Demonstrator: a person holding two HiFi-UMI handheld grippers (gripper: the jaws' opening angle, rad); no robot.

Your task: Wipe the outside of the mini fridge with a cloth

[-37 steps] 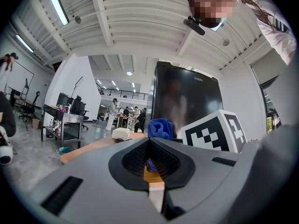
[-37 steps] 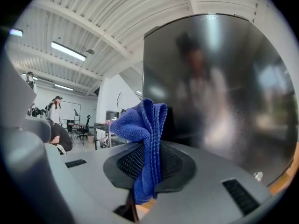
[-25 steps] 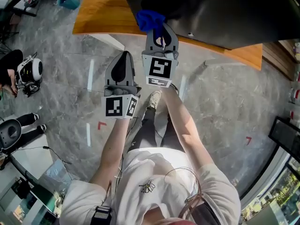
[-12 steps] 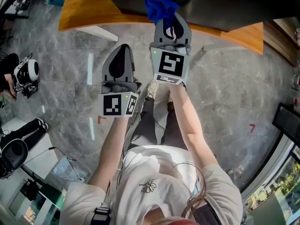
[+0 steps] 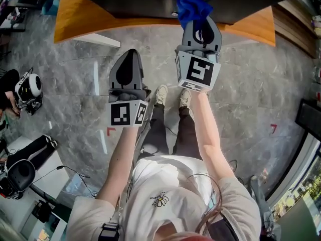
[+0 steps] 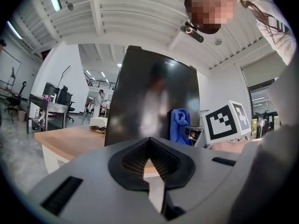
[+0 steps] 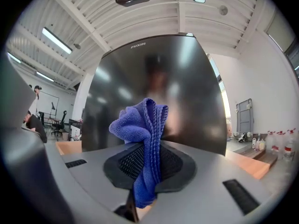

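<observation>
Head view: steep downward, mini fridge point(image 5: 145, 1) at top edge. Both gripper views: low, close, facing same fridge centre-frame.

The person wears a white short-sleeved T-shirt point(image 5: 173, 182) with a small flower print point(image 5: 160, 200), dark slim trousers point(image 5: 156, 134) and pale sneakers point(image 5: 161, 95). The grey left claw point(image 5: 131, 55) and right claw point(image 5: 201, 31) each carry a black-and-white marker cube point(image 5: 127, 113).
</observation>
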